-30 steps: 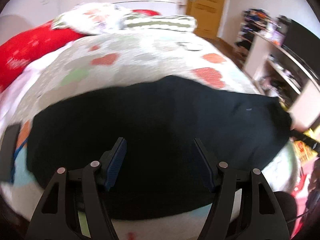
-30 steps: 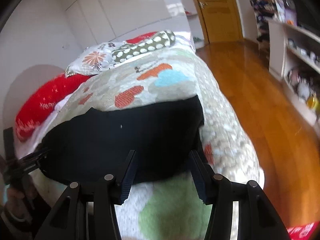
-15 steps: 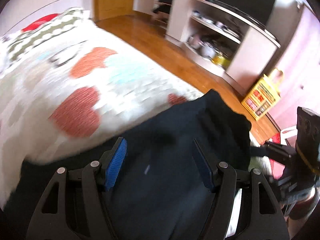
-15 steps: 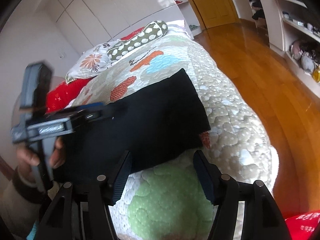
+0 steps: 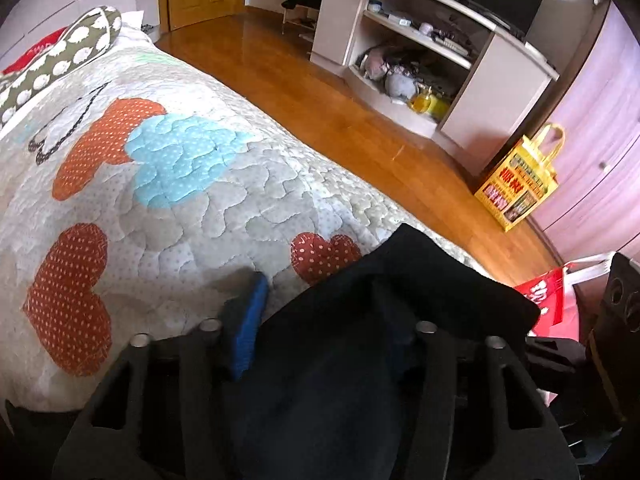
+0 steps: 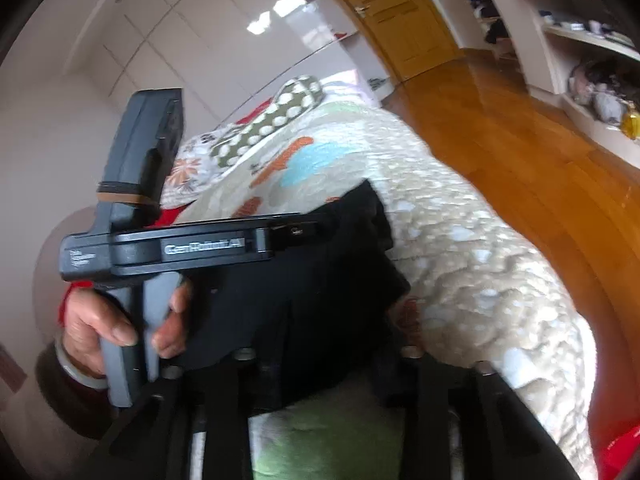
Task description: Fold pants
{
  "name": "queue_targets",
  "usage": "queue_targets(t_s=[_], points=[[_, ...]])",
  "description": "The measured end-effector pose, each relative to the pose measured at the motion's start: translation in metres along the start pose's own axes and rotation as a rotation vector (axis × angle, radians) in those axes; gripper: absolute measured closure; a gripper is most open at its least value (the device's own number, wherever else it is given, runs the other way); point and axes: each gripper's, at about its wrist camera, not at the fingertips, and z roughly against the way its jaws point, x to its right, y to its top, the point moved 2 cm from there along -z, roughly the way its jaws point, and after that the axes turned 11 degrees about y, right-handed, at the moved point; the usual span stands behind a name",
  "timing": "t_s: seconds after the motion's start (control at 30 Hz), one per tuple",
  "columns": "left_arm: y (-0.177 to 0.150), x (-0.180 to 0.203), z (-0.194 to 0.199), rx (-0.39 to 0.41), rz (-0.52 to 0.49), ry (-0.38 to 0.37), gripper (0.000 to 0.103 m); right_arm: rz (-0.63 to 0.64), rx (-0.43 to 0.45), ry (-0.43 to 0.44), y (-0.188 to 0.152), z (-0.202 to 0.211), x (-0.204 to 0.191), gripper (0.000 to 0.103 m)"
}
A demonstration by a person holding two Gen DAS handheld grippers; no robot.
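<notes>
The black pants [image 5: 360, 360] lie folded on the quilted bed [image 5: 180, 208], their end near the bed's right edge. My left gripper [image 5: 324, 320] is closing with a raised bunch of that end between its jaws. Its blue pad [image 5: 248, 320] touches the cloth, and the other finger is buried under it. In the right wrist view the pants [image 6: 320, 272] reach down to my right gripper [image 6: 328, 320], whose jaws are closing on the near edge with the fingertips hidden in black cloth. The left gripper's body [image 6: 180, 240], held by a hand [image 6: 112, 320], hovers over the pants.
A dotted green pillow [image 5: 60, 60] lies at the bed's head. Wooden floor [image 5: 320, 92] runs beside the bed, with a shelf unit [image 5: 440, 40], a yellow bag [image 5: 520, 184] and a red bag [image 5: 556, 300]. The right gripper's body [image 5: 616, 320] shows at the frame's right edge.
My left gripper swung right across the pants to their end by the bed's edge and narrowed onto the cloth. The right gripper dipped onto the near edge and narrowed as well.
</notes>
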Motion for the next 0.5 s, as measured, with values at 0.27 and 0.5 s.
queue_targets(t_s=[0.27,0.5], points=[[-0.025,-0.088,0.09,0.046,0.226,-0.05,0.063,0.307,-0.072,0.137,0.024,-0.018,-0.101,0.086],[-0.108,-0.182,0.155,0.092,0.485,0.044,0.028,0.567,-0.444,0.306,-0.016,-0.108,-0.172,0.054]])
